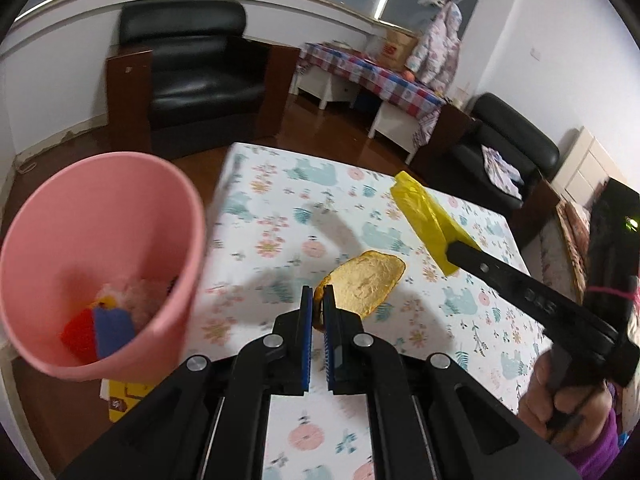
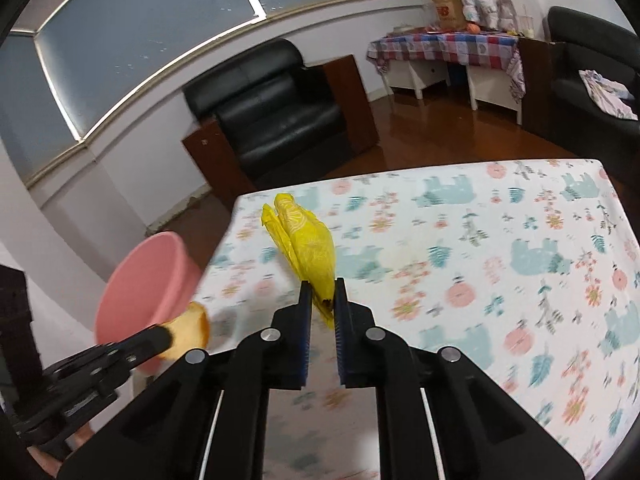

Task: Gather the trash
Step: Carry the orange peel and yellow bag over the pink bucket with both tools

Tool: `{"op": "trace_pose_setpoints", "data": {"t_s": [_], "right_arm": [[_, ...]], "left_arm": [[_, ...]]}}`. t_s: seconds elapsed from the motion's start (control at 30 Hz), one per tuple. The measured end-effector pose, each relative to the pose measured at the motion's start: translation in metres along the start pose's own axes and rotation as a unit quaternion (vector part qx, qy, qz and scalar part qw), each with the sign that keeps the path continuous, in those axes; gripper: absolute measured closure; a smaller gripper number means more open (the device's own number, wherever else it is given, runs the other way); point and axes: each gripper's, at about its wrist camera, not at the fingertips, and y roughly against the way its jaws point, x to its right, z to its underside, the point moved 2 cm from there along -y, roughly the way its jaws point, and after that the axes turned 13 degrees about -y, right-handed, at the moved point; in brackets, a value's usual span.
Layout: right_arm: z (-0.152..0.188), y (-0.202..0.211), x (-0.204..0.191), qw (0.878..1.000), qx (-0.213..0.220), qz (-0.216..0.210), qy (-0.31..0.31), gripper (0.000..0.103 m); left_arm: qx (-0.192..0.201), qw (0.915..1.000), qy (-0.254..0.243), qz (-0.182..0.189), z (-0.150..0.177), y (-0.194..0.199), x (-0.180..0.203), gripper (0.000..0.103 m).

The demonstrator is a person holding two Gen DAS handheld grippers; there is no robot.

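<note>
My left gripper [image 1: 318, 294] is shut on the edge of a flat yellow-orange peel [image 1: 366, 282], held above the table; the peel also shows in the right wrist view [image 2: 190, 332]. My right gripper [image 2: 322, 290] is shut on a crumpled yellow plastic wrapper [image 2: 310, 246], lifted over the table; the wrapper also shows in the left wrist view [image 1: 428, 220]. A pink trash bin [image 1: 100, 264] stands off the table's left edge, holding red, blue and pale scraps. It appears in the right wrist view [image 2: 148, 284] too.
The table carries a white floral cloth [image 1: 288, 216]. A black armchair [image 1: 192, 76] stands behind, a second one [image 1: 504, 148] at the right. A side table with a checked cloth [image 1: 372, 76] is at the back. A yellow box [image 1: 124, 396] lies under the bin.
</note>
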Motion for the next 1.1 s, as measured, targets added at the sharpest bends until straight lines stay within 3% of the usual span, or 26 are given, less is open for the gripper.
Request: {"op": "trace_pose_setpoints", "data": {"t_s": [0.5,1.1], "right_arm": [[0.044,-0.010,-0.107,0.996,-0.033,-0.031,0.076,0.092],[0.072,-0.042,-0.185,0.987,-0.057,-0.006,0.151,0.092]], "left_arm": [[0.027,0.9956,0.046,-0.077,0.025,0.051,-0.071,0.099],[0.037,0.9843,0.068,-0.159,0.043,0.071,-0.131,0.099]]}}
